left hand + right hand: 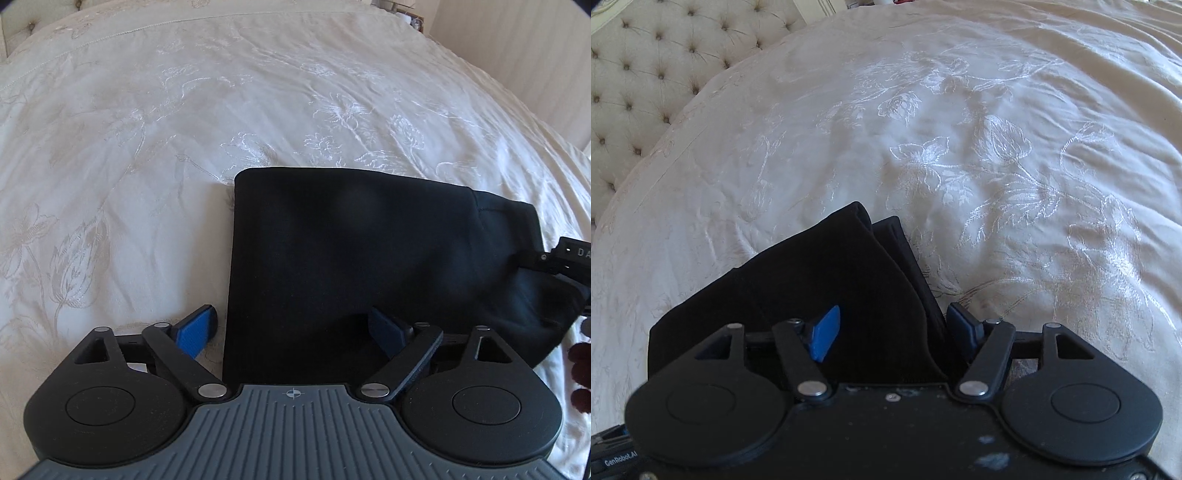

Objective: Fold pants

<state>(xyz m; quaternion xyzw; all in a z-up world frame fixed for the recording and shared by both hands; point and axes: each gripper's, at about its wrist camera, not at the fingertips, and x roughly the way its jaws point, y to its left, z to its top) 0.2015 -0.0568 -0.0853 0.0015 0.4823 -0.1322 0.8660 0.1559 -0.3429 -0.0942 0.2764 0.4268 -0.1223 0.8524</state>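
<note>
Black pants (351, 258) lie folded into a flat rectangle on the cream bedspread (184, 129). My left gripper (291, 332) hovers over the folded stack's near left corner with its blue pads wide apart; one pad (195, 332) is over the bedspread, the other (386, 334) over the cloth, neither pressing. In the right wrist view the pants (831, 277) show their layered right end, with a narrow strip (905, 258) peeking out beside the top fold. My right gripper (894, 332) straddles that end, open, its pads clear of the fabric.
The embroidered bedspread (960, 147) spreads out beyond the pants. A tufted headboard (646, 74) stands at the far left of the right wrist view. A dark red patterned object (581, 369) lies at the right edge. The right gripper's body (569, 258) shows past the pants.
</note>
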